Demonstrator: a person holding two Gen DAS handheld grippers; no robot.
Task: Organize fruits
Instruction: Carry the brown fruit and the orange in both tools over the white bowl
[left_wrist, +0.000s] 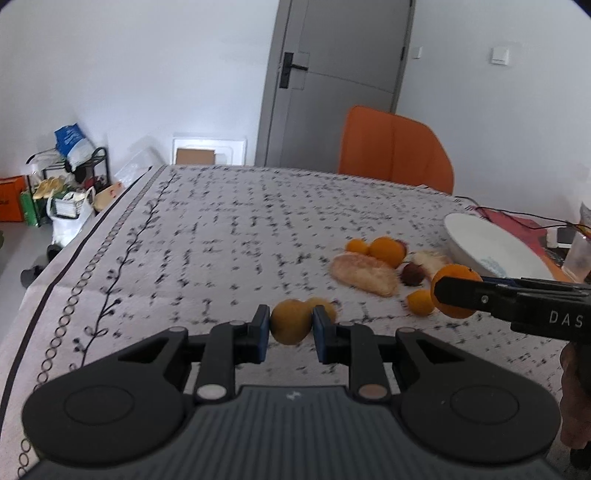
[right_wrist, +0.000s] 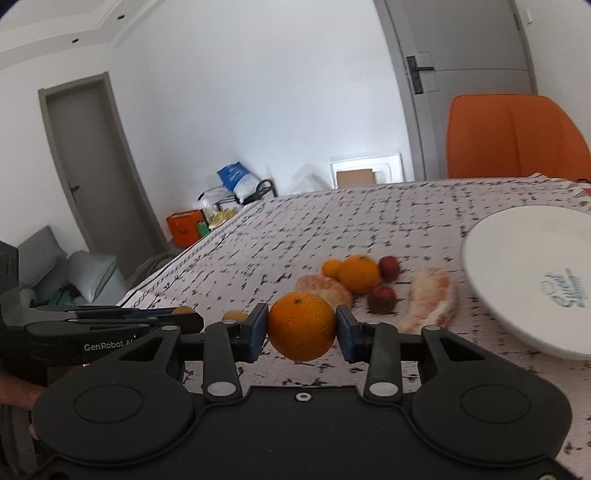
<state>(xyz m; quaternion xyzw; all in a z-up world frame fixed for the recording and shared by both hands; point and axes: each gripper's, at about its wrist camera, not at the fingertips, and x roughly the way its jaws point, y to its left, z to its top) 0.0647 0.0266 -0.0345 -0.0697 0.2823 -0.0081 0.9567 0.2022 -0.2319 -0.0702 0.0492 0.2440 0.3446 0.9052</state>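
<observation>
Reading "GenRobot.AI": left tongs (right_wrist: 192, 314) casing

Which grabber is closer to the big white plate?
Right. The right gripper, shut on an orange, is just beside the white plate. The left gripper, shut on a small yellow fruit, is farther away, beyond the fruit pile.

Black hand-held gripper (right_wrist: 301, 328), blue pads (right_wrist: 258, 328), white "GenRobot" lettering.

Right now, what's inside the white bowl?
No fruit shows in the white bowl: only bare white surface and blue lettering. The frame edge cuts off its right part. The fruit pile sits on the tablecloth.
</observation>
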